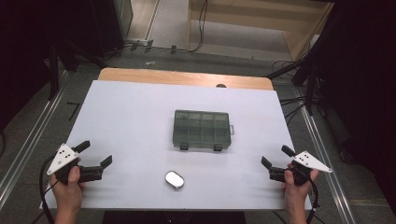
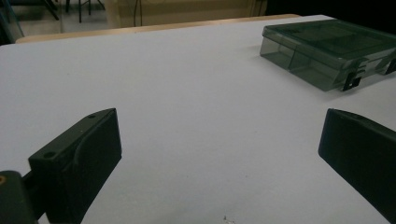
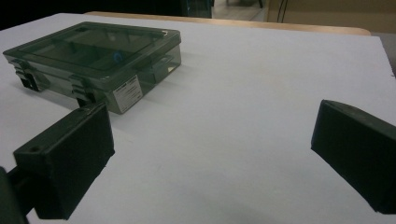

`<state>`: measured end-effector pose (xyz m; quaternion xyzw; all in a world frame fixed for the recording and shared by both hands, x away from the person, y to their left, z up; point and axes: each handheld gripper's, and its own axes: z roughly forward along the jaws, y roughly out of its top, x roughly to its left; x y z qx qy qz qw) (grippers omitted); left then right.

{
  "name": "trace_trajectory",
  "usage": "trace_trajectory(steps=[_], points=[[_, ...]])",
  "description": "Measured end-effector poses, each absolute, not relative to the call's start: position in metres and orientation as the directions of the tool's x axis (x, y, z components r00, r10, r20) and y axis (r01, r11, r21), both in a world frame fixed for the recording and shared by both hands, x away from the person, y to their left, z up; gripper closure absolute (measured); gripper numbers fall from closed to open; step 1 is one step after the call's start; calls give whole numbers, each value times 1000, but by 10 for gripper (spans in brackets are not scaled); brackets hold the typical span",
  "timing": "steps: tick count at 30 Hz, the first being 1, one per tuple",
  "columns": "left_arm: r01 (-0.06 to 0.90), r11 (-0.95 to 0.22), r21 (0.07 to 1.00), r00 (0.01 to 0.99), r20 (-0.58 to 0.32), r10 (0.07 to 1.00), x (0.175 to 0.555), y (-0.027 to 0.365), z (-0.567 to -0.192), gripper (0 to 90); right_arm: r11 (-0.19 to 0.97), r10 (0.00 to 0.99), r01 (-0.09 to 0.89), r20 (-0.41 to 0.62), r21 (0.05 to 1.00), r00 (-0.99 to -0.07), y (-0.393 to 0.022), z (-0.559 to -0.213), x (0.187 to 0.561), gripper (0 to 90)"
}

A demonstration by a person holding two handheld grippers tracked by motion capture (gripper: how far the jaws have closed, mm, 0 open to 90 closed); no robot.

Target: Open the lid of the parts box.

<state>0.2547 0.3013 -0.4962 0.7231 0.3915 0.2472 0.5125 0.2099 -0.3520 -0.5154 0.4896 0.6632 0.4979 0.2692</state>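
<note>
Left gripper (image 1: 97, 154): hovering at the table's (image 1: 130, 121) near-left edge, jaws spread wide, gripping nothing.
Tin (image 1: 174, 179): lying near the front edge (small, shiny, likely slippery).
Box (image 1: 201, 129): sitting mid-table, lid latched; probably light, rigid plastic, best taken by its short sides.
Right gripper (image 1: 275, 156): waiting near-right, jaws released, empty.

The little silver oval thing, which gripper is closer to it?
Left. The left gripper sits just left of the silver oval; the right gripper is farther off on its right.
</note>
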Motion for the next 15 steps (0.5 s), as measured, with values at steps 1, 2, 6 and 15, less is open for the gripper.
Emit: trace_trajectory(steps=[1, 2, 6, 15], points=[[313, -166, 935, 576, -48, 816, 255, 302, -496, 0, 24, 918, 382, 131, 924, -374, -352, -515, 210, 0], [313, -163, 936, 576, -51, 816, 255, 302, -496, 0, 24, 919, 381, 130, 924, -372, -352, -516, 209, 0], [324, -166, 931, 570, -52, 820, 256, 301, -497, 0, 22, 922, 381, 128, 924, -364, -351, -516, 210, 0], [337, -223, 915, 594, -23, 804, 259, 296, -497, 0, 30, 913, 389, 133, 921, -385, -351, -516, 212, 0]])
